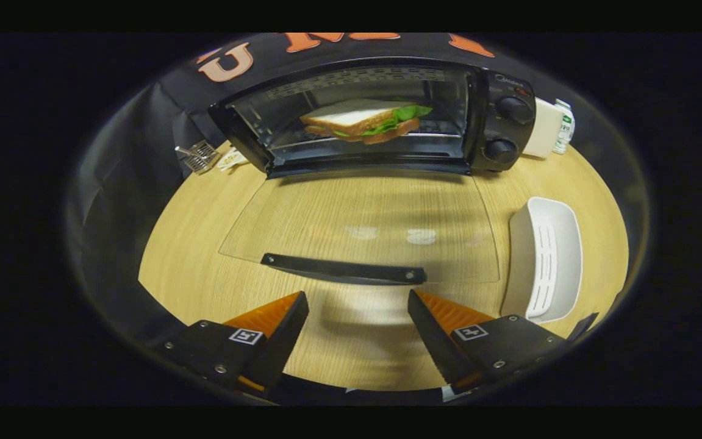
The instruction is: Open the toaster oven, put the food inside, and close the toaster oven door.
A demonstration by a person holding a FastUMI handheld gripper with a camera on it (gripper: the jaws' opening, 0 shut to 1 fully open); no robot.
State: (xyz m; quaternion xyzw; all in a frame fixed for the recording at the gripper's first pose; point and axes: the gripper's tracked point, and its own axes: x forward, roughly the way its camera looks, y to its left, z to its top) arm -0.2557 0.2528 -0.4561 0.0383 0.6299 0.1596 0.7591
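Dim, warm light from above, faint glare on the glass door (pixel 363 225), fisheye bending and blurring the edges.

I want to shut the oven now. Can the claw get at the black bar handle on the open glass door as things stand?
Probably yes. The claw is open, and the black bar handle on the lowered glass door lies just ahead of its fingers, with nothing between them.

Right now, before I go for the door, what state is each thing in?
Toaster oven: open, standing on the wooden table.
Glass door: folded down flat, its handle just ahead of the fingers.
Sandwich: inside the oven, on the rack.
White basket: empty, beside the door.
Gripper: open, holding nothing, fingers apart just short of the handle.
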